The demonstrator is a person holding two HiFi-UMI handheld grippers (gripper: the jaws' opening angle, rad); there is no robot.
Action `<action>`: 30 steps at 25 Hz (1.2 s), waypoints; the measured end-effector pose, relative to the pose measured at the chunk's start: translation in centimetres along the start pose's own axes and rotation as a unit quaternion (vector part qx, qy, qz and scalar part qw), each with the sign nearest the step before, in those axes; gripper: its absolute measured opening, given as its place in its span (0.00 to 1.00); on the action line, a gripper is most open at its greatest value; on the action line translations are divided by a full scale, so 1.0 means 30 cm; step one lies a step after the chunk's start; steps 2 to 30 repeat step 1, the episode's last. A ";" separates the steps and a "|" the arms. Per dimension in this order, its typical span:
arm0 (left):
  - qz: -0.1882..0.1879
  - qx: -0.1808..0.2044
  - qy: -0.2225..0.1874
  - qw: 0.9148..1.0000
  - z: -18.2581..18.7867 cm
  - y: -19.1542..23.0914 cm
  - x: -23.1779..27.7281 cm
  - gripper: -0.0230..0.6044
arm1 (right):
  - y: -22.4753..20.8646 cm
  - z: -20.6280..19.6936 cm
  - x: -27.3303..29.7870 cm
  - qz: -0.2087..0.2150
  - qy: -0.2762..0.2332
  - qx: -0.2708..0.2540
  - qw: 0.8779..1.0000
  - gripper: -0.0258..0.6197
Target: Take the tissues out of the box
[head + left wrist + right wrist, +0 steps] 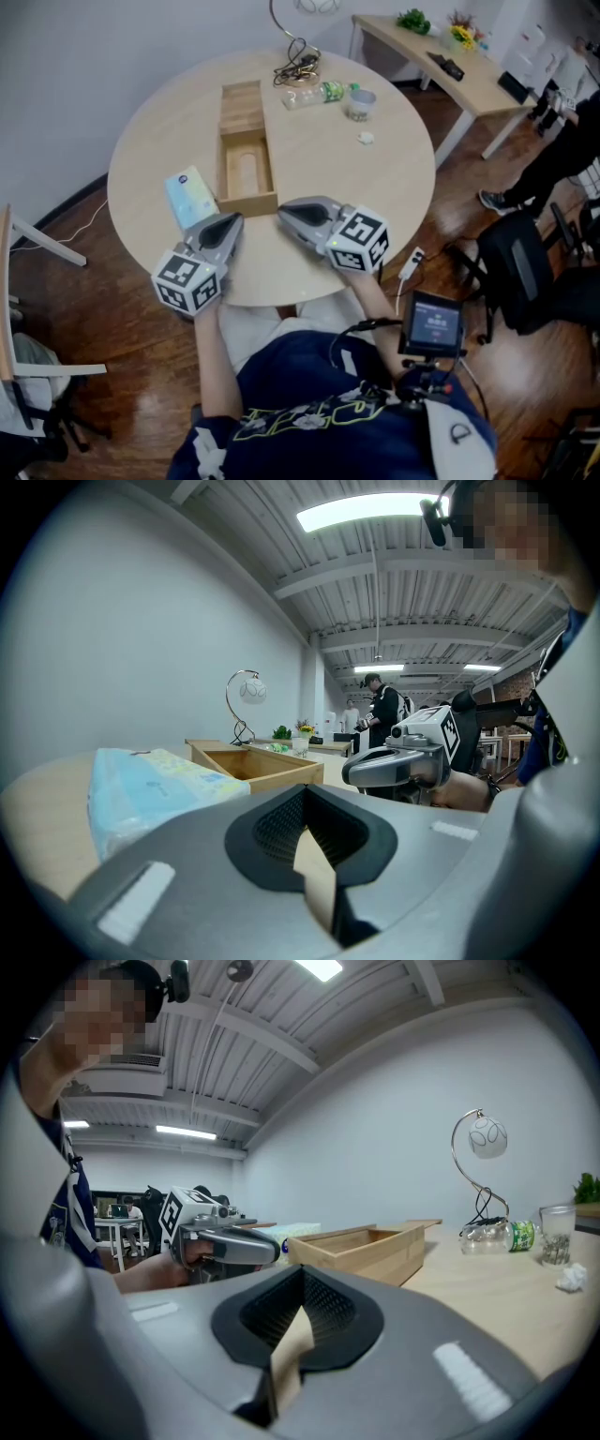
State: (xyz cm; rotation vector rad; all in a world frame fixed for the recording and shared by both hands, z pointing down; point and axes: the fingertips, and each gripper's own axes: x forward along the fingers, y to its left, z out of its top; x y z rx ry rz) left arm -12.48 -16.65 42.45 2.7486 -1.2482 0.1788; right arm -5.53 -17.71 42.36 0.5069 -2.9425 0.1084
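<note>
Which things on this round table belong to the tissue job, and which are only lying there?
For the job: long open wooden box, light blue soft tissue pack beside it.
Lying about: clear plastic bottle with green label, clear glass, crumpled white paper scrap, curved metal lamp.

No legible print on the tissue pack [190,197] or elsewhere.

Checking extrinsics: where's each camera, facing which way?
Head view: on the person's head, steeply down at round table, wooden box, tissue pack; forearms, left gripper, right gripper show.
Left gripper view: on left gripper, along shut jaws across table; right gripper shows.
Right gripper view: on right gripper, along shut jaws toward box, lamp; left gripper shows.
All share the box.
</note>
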 end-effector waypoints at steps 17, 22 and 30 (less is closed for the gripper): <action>0.000 0.000 0.000 1.000 0.000 0.001 -0.001 0.04 | 0.000 -0.001 0.002 0.000 0.001 0.000 1.000 0.03; 0.000 0.000 0.000 1.000 0.000 0.001 -0.001 0.04 | 0.000 -0.001 0.002 0.000 0.001 0.000 1.000 0.03; 0.000 0.000 0.000 1.000 0.000 0.001 -0.001 0.04 | 0.000 -0.001 0.002 0.000 0.001 0.000 1.000 0.03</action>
